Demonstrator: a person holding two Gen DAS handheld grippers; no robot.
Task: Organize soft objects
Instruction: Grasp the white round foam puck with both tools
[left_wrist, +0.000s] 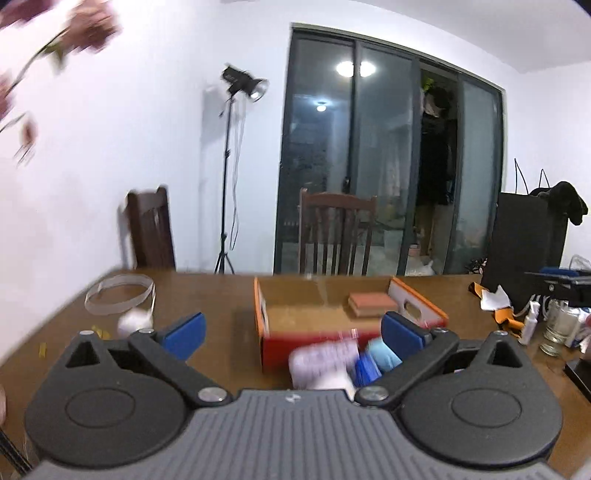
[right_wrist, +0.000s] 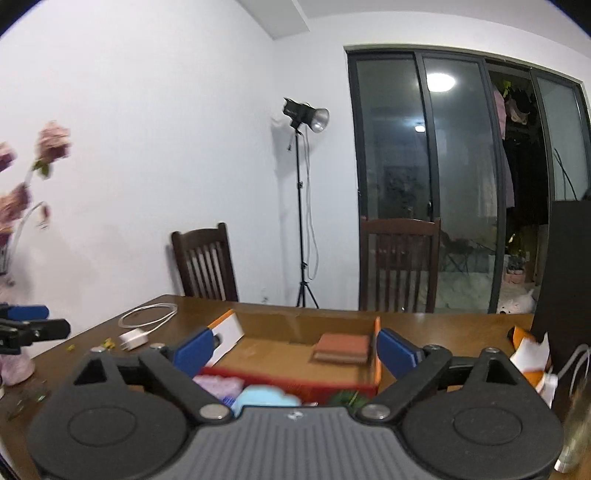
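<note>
Both spread grippers (left_wrist: 293, 332) (right_wrist: 295, 350) empty, sponge (left_wrist: 371, 303) beyond in box (left_wrist: 260, 314).

left gripper (left_wrist: 293, 334): jaws spread wide, blue pads (left_wrist: 184, 334) well apart, nothing pressed between them; pointed slightly below level. right gripper (right_wrist: 295, 352): jaws likewise wide, blue pads (right_wrist: 397, 354) apart, gripping nothing; near-level, slightly downward pose. in right wrist view, left gripper (right_wrist: 26, 325) shows at left edge, partly cropped.
</note>
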